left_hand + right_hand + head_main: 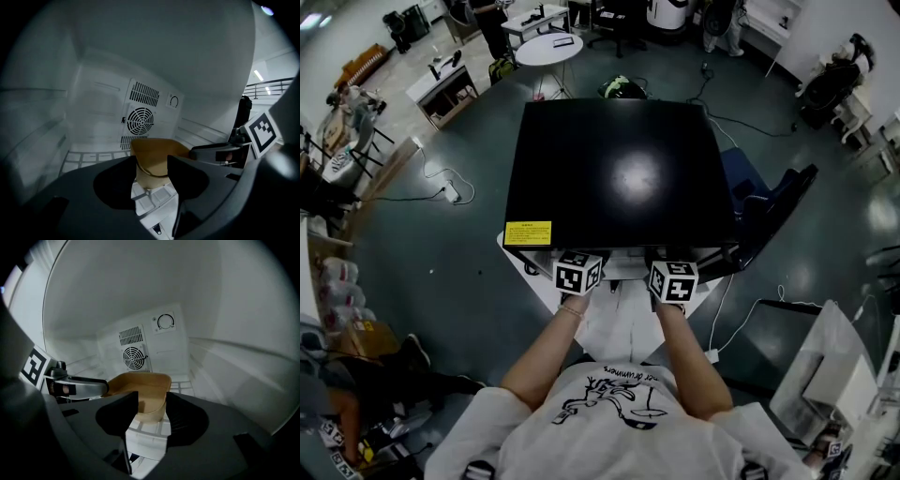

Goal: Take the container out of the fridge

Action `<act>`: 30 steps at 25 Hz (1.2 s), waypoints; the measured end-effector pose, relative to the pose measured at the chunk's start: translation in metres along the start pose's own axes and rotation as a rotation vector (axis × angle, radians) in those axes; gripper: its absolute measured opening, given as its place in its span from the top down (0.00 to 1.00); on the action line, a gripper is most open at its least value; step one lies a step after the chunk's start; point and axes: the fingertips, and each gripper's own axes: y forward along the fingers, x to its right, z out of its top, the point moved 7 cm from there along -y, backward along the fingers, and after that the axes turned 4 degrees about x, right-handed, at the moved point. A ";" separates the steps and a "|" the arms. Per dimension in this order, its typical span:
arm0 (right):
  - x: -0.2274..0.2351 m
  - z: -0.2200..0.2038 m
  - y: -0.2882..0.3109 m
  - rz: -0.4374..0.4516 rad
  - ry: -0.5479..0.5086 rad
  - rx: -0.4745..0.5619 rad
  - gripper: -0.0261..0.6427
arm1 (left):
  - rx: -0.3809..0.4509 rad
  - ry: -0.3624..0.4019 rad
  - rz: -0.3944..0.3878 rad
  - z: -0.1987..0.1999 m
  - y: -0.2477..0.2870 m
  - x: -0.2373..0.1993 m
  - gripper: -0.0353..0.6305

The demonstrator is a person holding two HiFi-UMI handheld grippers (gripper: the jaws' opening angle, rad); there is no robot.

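We hold both grippers inside the open fridge [619, 169] at our 12 o'clock, where the tan container [152, 174] is on the white wire shelf [89, 158], with the fan [140, 120] on the back wall at 12 o'clock beyond it. The left gripper's [151, 165] fingers are clamped on the container's wall at its 9 o'clock side. The right gripper's [152, 404] fingers are clamped on the wall at its 3 o'clock side, one finger inside the rim and one outside.
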 end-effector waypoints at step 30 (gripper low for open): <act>-0.011 -0.001 -0.025 0.036 -0.023 0.028 0.69 | 0.037 -0.013 0.009 -0.006 -0.035 0.019 0.62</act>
